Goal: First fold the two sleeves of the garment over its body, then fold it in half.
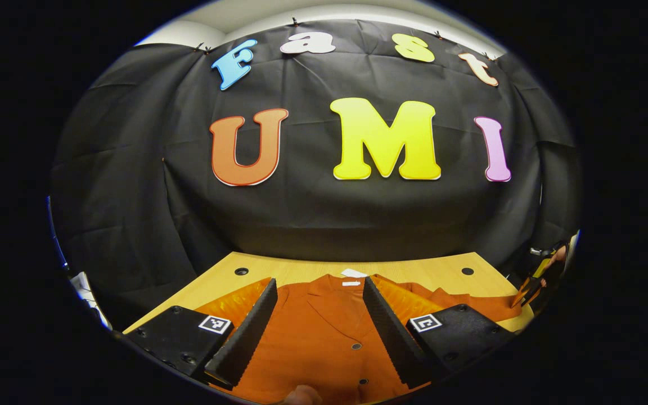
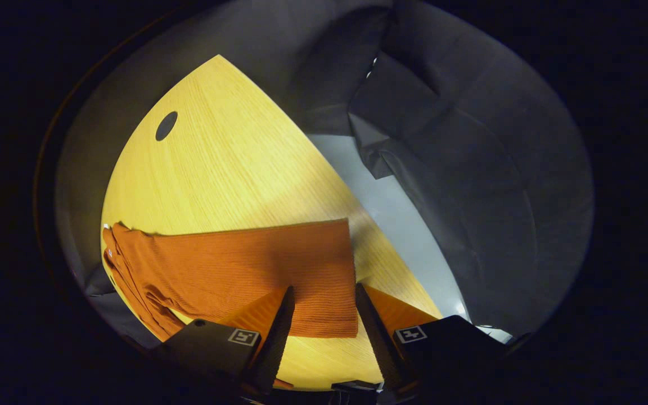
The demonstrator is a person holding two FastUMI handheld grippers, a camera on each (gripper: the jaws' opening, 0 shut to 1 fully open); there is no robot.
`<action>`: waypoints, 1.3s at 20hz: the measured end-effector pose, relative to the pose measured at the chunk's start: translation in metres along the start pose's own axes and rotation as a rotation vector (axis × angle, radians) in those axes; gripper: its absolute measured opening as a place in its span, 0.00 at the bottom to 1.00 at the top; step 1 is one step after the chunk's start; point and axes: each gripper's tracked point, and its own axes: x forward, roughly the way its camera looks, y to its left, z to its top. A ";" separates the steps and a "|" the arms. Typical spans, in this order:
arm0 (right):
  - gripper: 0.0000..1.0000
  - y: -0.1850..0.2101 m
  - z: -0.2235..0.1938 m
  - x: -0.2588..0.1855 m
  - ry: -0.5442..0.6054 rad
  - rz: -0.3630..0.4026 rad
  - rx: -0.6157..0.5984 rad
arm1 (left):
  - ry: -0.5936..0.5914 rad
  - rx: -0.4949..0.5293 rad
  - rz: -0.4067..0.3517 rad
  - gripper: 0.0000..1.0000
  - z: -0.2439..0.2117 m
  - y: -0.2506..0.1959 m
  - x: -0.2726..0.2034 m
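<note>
An orange buttoned garment (image 1: 324, 337) lies flat on the wooden table (image 1: 301, 269), collar and a white neck label (image 1: 352, 274) at the far side. My left gripper (image 1: 320, 281) hovers open over its chest, the fingers spread wide on either side of the button line. In the right gripper view one orange sleeve (image 2: 245, 270) stretches flat across the table (image 2: 234, 169), its cuff end to the right. My right gripper (image 2: 324, 288) is open, and its fingers straddle the cuff's near edge. That gripper (image 1: 529, 289) also shows at the sleeve end in the left gripper view, held by a hand.
Round cable holes (image 1: 241, 271) (image 1: 467, 271) sit near the table's far corners, and another hole (image 2: 166, 125) shows in the right gripper view. Black cloth walls close in behind and beside the table. The table's right edge drops to a pale floor (image 2: 403, 225).
</note>
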 end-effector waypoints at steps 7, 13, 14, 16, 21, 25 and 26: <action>0.07 -0.005 -0.005 -0.003 0.003 -0.035 -0.049 | 0.008 0.019 -0.005 0.99 -0.004 0.014 0.003; 0.00 0.026 -0.008 -0.047 -0.103 0.010 -0.098 | -0.034 0.029 -0.011 0.99 0.005 0.033 0.004; 0.00 0.038 -0.010 -0.058 -0.125 0.027 -0.123 | -0.038 0.027 -0.013 0.99 0.004 0.037 0.005; 0.00 0.068 -0.019 -0.087 -0.163 0.066 -0.187 | -0.032 0.032 -0.014 0.99 -0.002 0.045 0.004; 0.00 0.183 -0.059 -0.156 -0.240 0.204 -0.356 | -0.026 0.028 -0.001 0.99 -0.019 0.079 -0.004; 0.00 0.300 -0.115 -0.192 -0.250 0.337 -0.504 | -0.012 0.014 0.028 0.99 -0.038 0.116 -0.011; 0.00 0.329 -0.130 -0.193 -0.244 0.361 -0.538 | -0.003 0.009 0.037 0.99 -0.044 0.126 -0.013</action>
